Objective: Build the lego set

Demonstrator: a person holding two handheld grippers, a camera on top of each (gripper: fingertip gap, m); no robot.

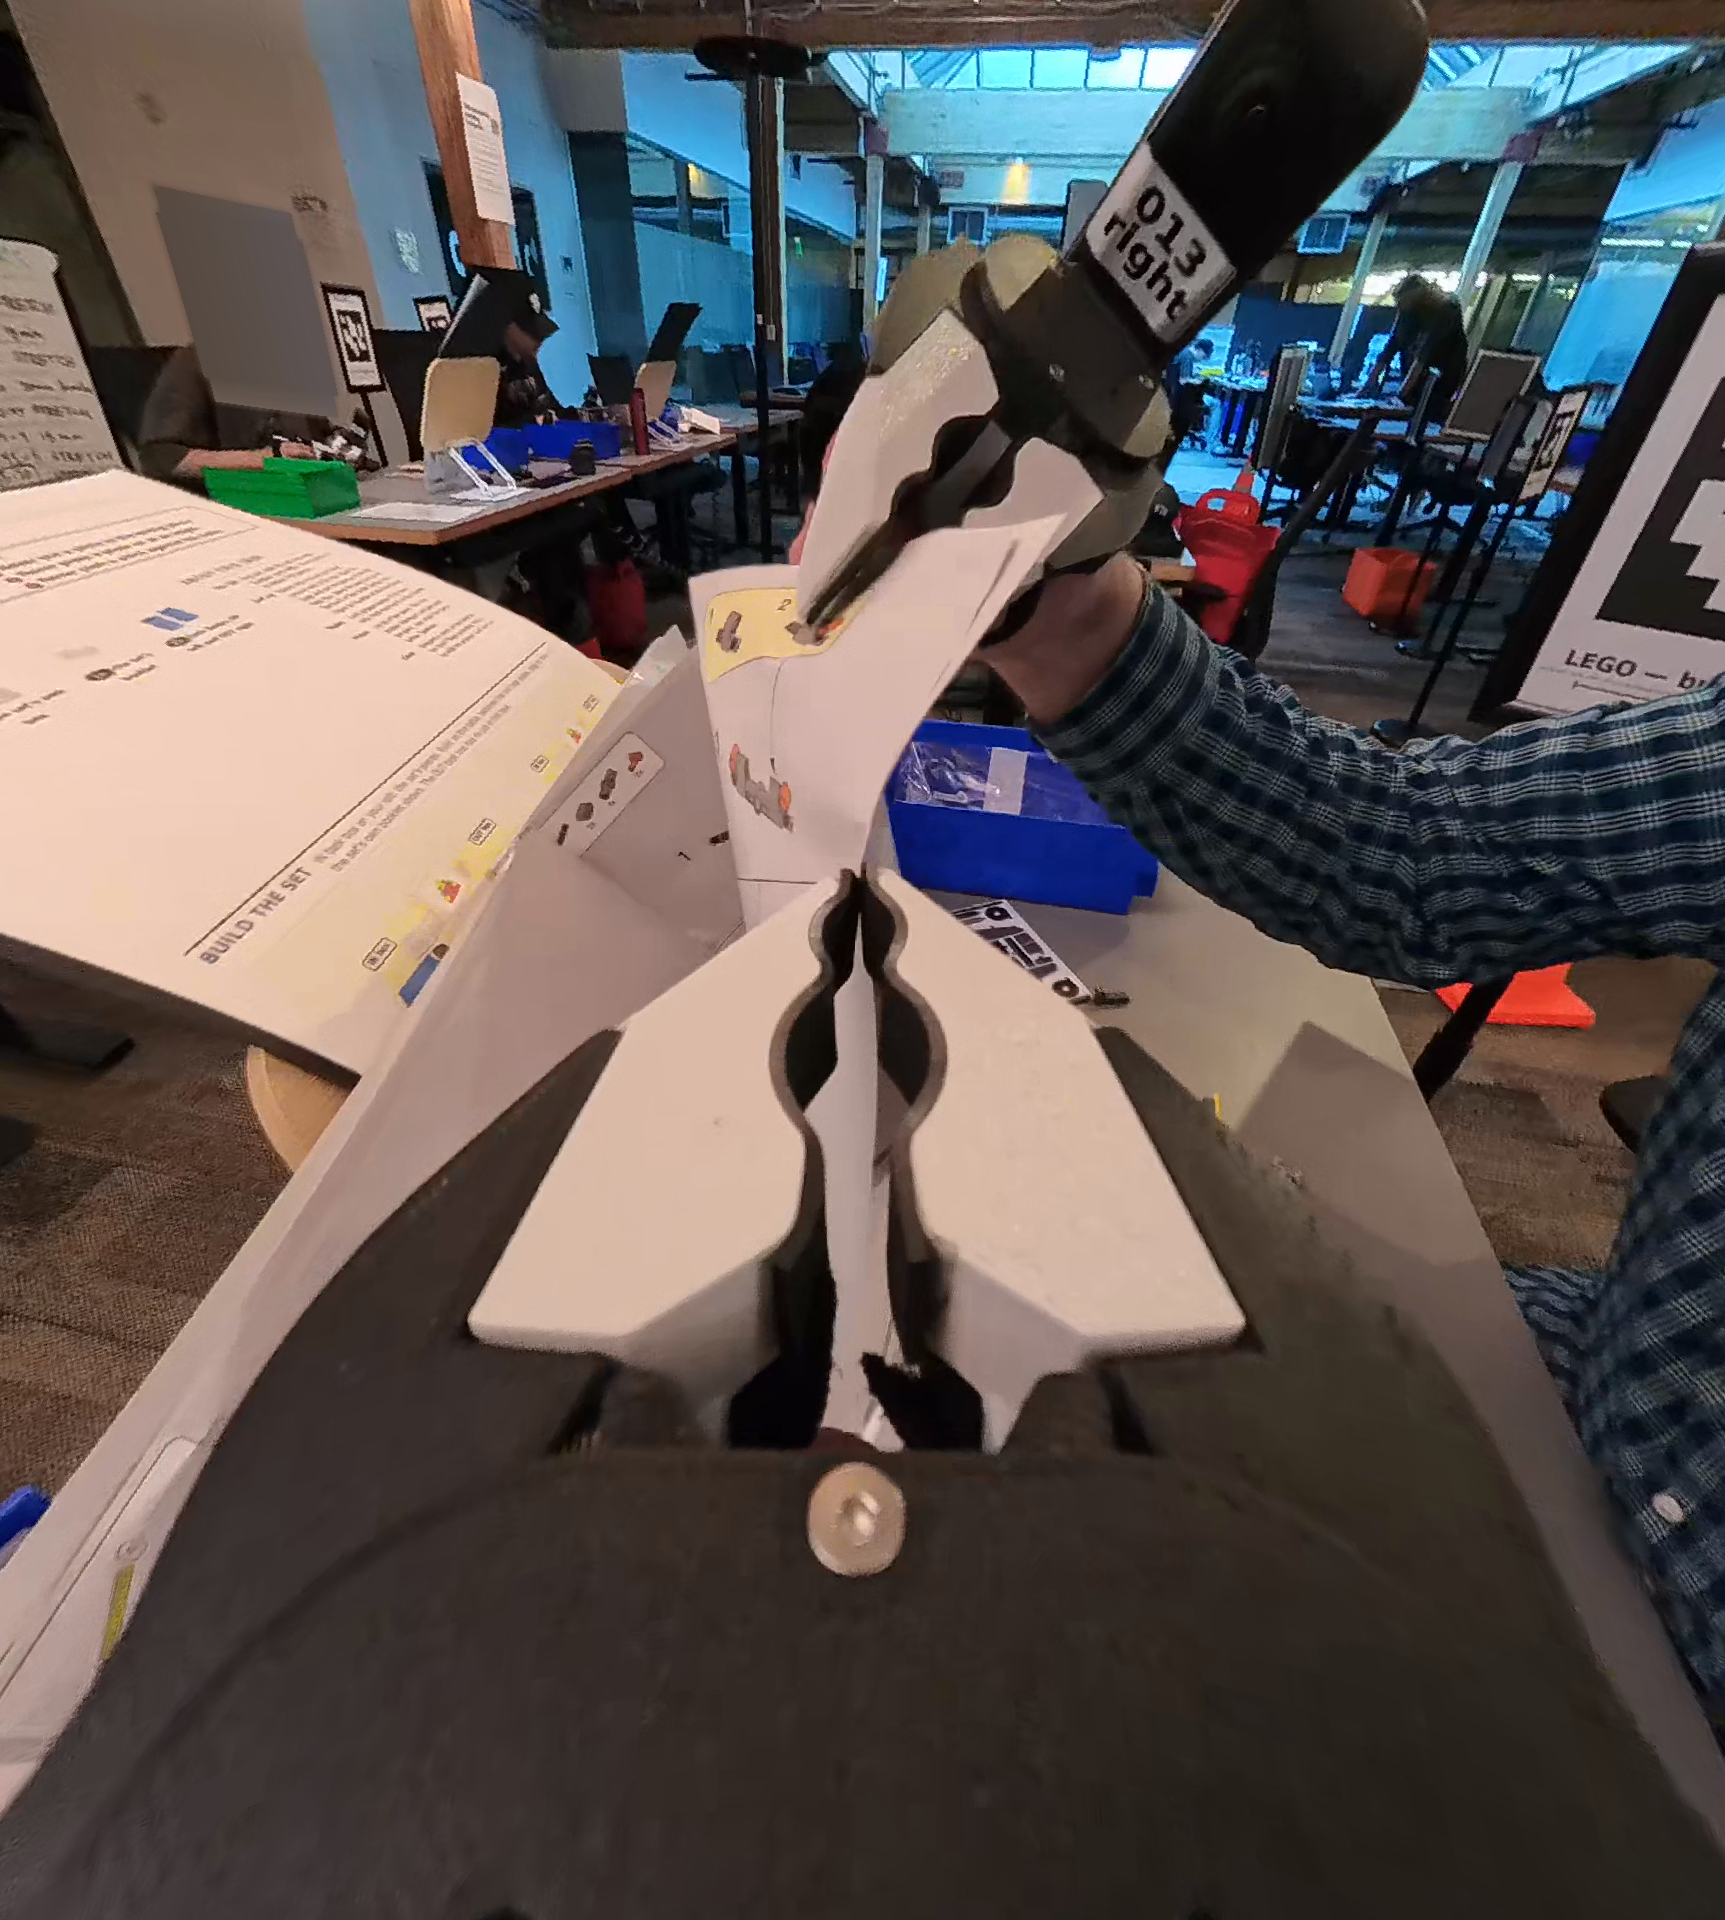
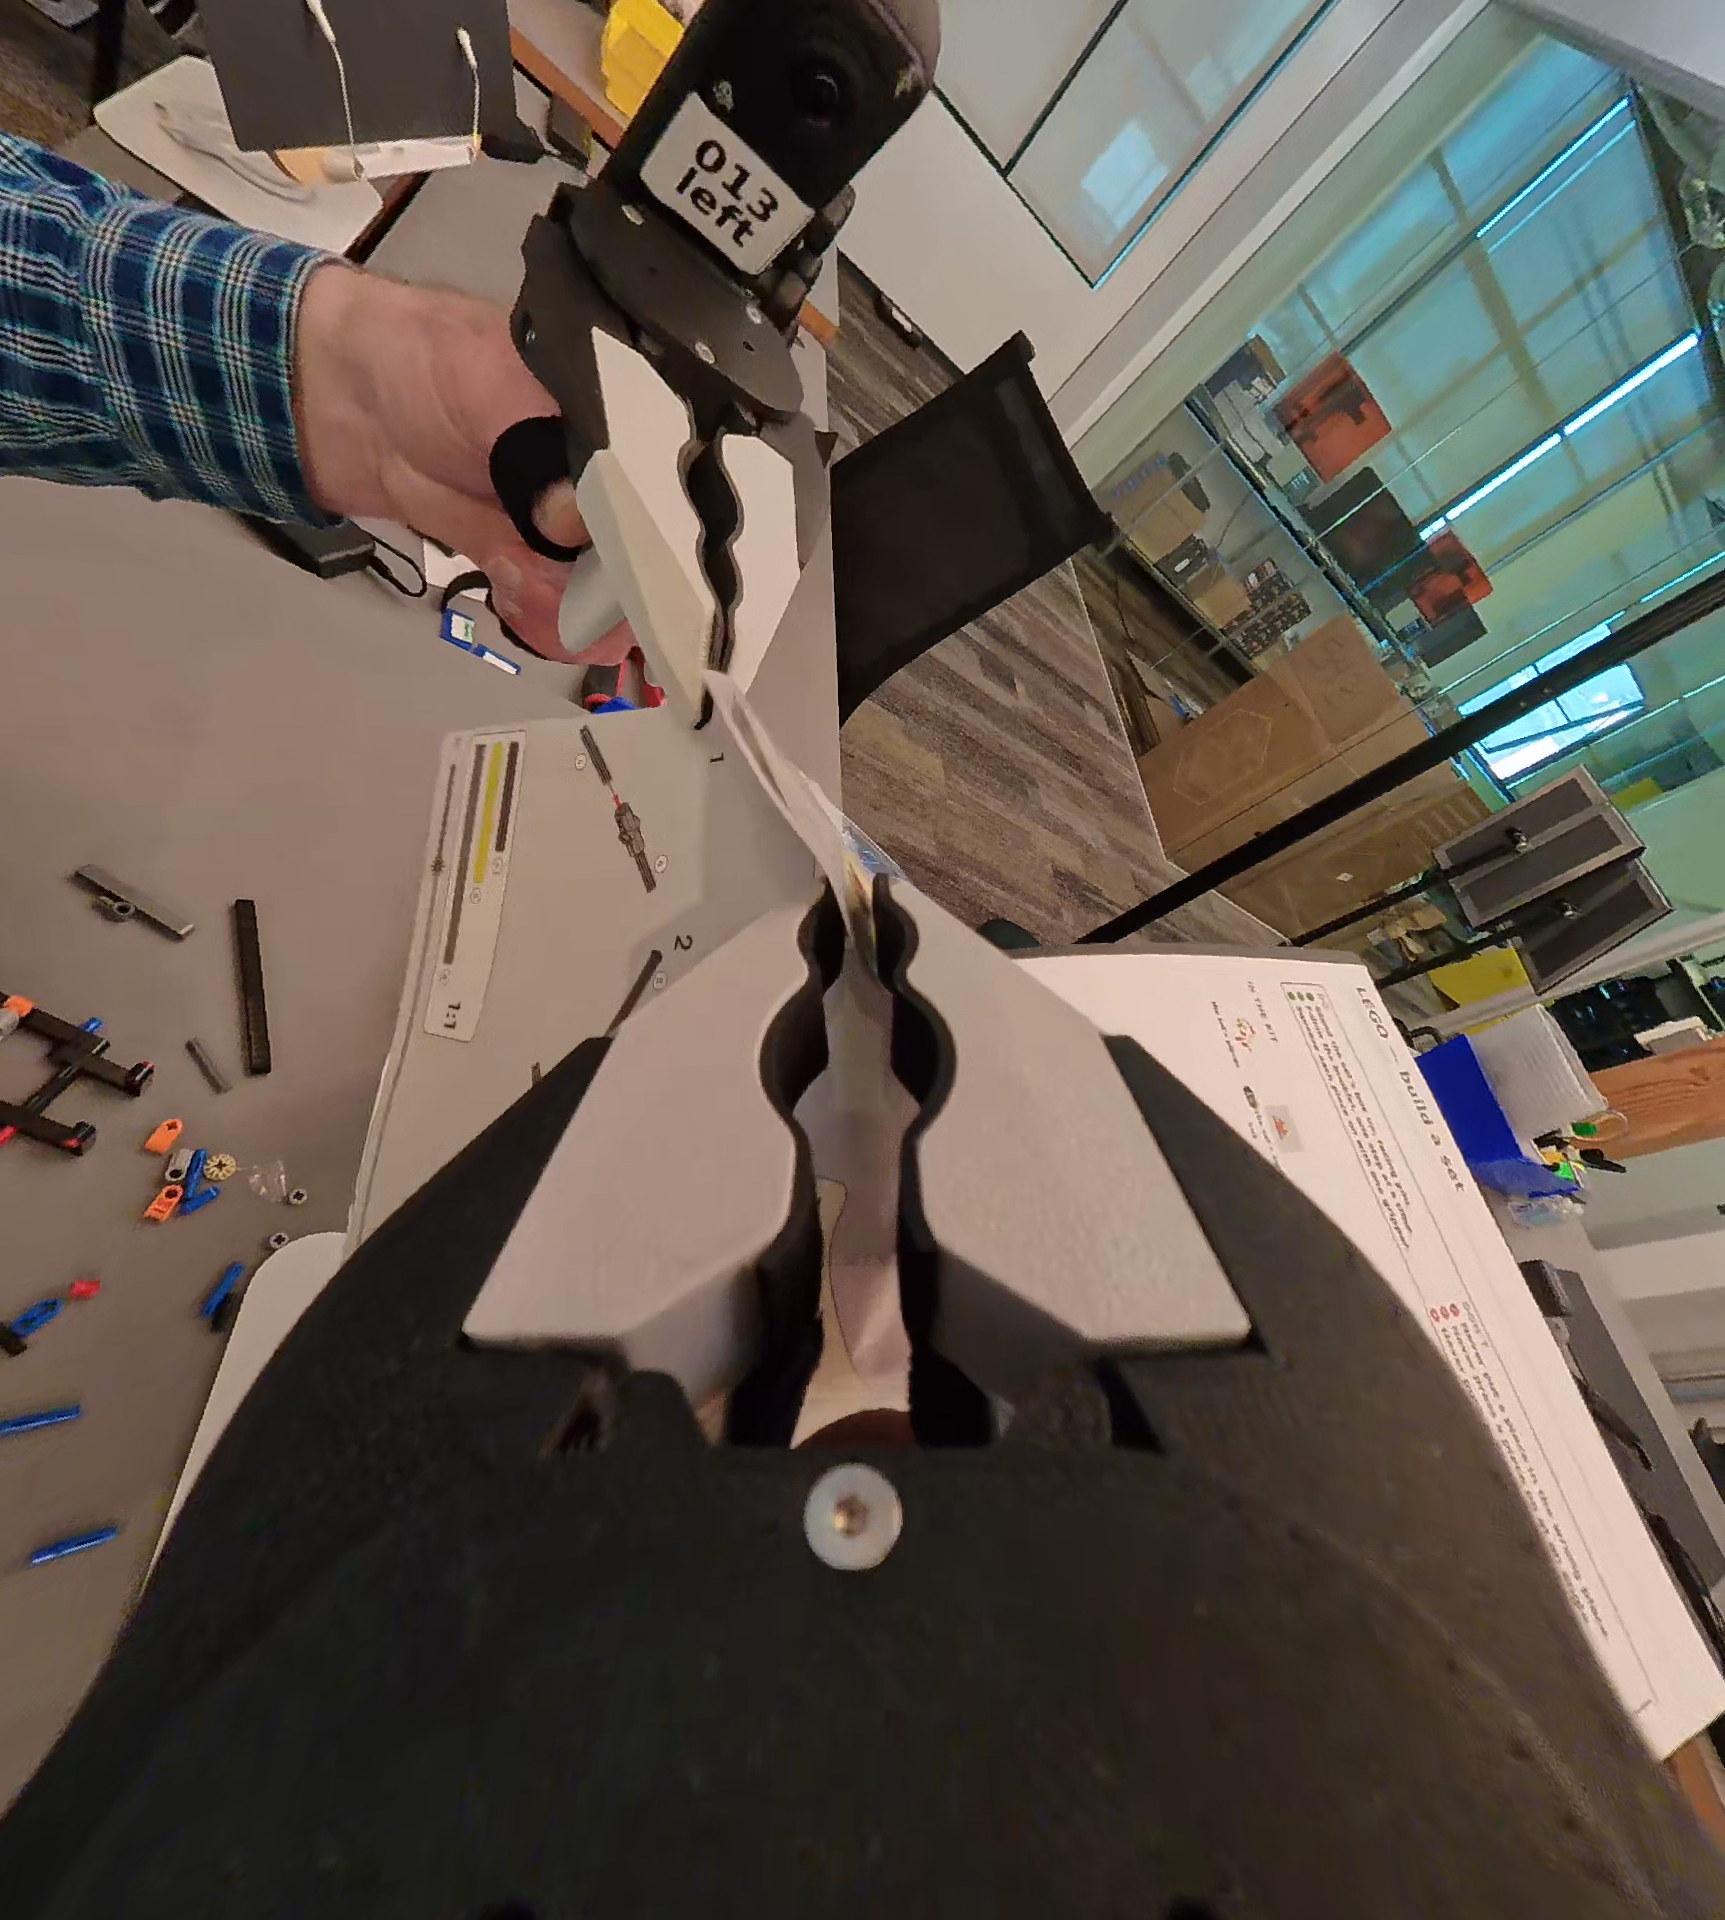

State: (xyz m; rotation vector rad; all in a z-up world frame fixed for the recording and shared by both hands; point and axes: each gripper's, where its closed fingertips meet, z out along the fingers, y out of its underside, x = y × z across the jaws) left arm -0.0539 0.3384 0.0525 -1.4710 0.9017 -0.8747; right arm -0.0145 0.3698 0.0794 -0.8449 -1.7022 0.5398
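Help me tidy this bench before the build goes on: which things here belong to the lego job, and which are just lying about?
Belongs to the job:
- instruction booklet, pinched by left hand-held gripper and right hand-held gripper
- partly built black assembly
- loose lego pieces
- printed task sheet

Lying about:
- blue bin
- memory cards
- orange cone

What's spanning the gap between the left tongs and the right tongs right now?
A page of the instruction booklet, pinched by the left tongs and right tongs; nothing else spans it. The right wrist view shows it best.
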